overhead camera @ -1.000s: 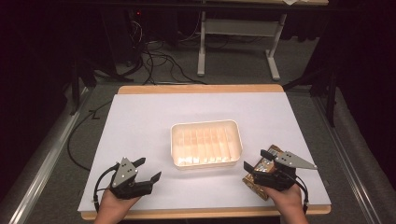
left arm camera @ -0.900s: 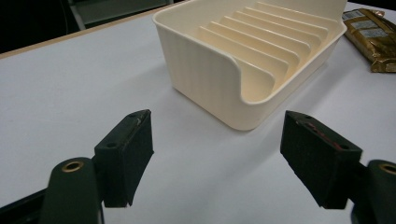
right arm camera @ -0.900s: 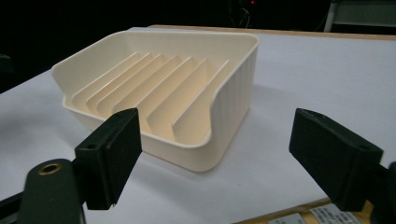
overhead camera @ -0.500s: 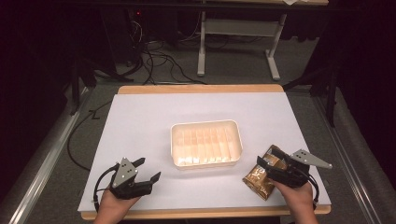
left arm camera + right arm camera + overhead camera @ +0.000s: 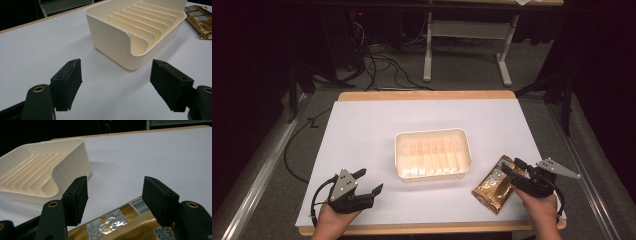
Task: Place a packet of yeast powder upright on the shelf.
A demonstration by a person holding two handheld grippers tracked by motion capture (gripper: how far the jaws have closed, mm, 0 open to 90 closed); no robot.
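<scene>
1. The right tool (image 5: 512,167) sits over the near end of a gold foil packet (image 5: 493,185) at the near right of the counter (image 5: 362,125). Its jaws are spread wide and hold nothing. I'd say the step in hand is lining up for a grasp on that packet.

2. In the right gripper view the gold foil packet (image 5: 120,222) lies flat just below and between the two black jaws, with white labels and a barcode facing up. One jaw stands over each long side. Whether a jaw touches the foil I cannot tell.

3. The packet lies just beside the near right corner of a cream ribbed tray (image 5: 433,154), slightly apart from it. The tray looks empty, so it seems the likely place for the packet.

4. The next move, I judge, calls for lowering the right tool so the jaws straddle the packet's width, then closing gently. The foil looks slippery and easily crumpled.

5. The left tool (image 5: 368,181) rests at the near left, well apart from the packet. Its jaws are also wide open and empty, pointing towards the tray (image 5: 140,35).
</scene>
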